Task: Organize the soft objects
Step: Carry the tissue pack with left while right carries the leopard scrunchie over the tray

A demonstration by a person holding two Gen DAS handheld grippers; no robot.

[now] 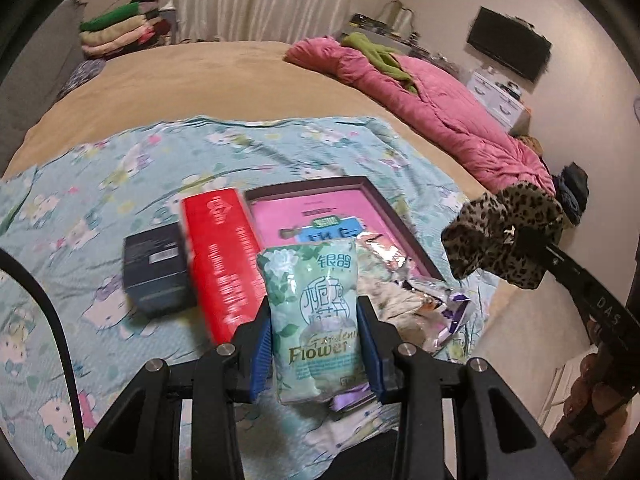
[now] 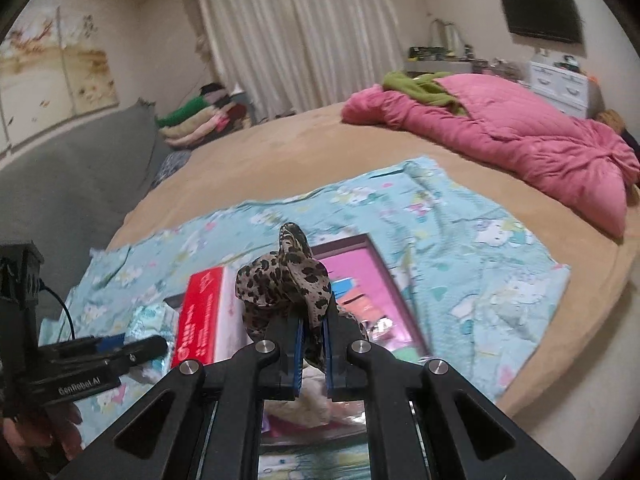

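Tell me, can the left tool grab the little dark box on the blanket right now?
Probably not yet. The left tool is shut on the green tissue pack, so it is full. The dark box lies uncovered on the blanket, left of the red box, so the way looks free otherwise.

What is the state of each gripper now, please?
Left gripper: closed on the green tissue pack.
Right gripper: closed on the leopard-print cloth, lifted above the bed.
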